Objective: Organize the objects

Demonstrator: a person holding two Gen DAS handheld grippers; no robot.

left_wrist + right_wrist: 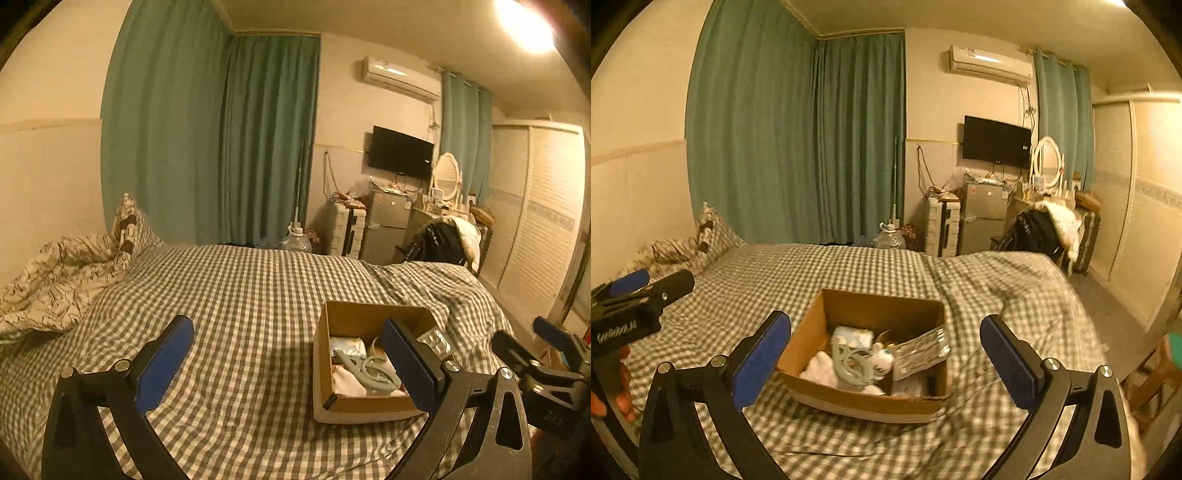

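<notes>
An open cardboard box (321,354) (812,332) sits on the checkered bed (240,295) (849,266). Inside lie a silver blister pack (436,341) (921,350), a pale green looped object (373,373) (853,360), a light blue packet (347,347) (851,338) and white cloth (347,382) (818,365). My left gripper (291,365) is open and empty above the bed, left of the box, its right finger over the box. My right gripper (886,365) is open and empty, raised in front of the box. Each gripper shows at the edge of the other's view, the right one (554,343) and the left one (646,284).
A rumpled duvet (55,280) and pillow (129,225) lie at the bed's left. Green curtains (207,140), a wall TV (402,153), a small fridge (386,229), a chair with clothes (447,240) and a white wardrobe (535,221) stand beyond. A wooden chair (1156,384) is at right.
</notes>
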